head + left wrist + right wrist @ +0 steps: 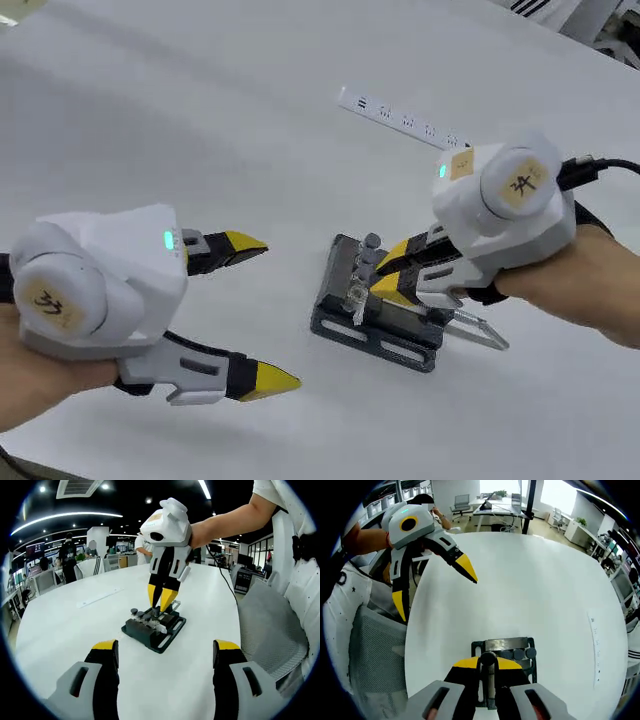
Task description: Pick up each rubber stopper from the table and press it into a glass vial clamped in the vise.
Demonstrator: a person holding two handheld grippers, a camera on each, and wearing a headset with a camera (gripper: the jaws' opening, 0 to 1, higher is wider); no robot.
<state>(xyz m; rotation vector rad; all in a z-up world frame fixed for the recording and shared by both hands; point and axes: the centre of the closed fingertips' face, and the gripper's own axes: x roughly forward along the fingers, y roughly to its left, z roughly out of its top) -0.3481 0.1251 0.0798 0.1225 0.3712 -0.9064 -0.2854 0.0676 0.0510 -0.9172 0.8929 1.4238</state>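
- Gripping a stopper [487,658], the right gripper [393,272] points down onto the vise [372,338]. Its jaws are clenched on the stopper's dark head, as the right gripper view shows best.
- Place of the stopper: at the near end of the row of vials [356,296], which stand clamped upright in the vise, right of centre on the table [200,120].
- Deciding relation: the stopper appears to lie directly over one vial's mouth, with its own axis in line with that vial's upright long axis. The press is therefore judged to run straight down along that axis, with no sideways part.
- Seating: the jaws hide the joint between stopper and glass, so it cannot be told whether the stopper is already home or only resting on the rim.
- Far stoppers [141,613]: three dark heads top the vials further along the row, just beside the held one, and look seated.
- Left gripper [281,312]: released, jaws spread wide and holding nothing. It hangs over bare table well to the left of the vise, tips aimed right toward it.
- Nearer tool: the right gripper by far. It is on the work, while the left stands well apart.
- Likely hazard: a tilt off the vial's axis would load the glass sideways rather than drive the stopper in.
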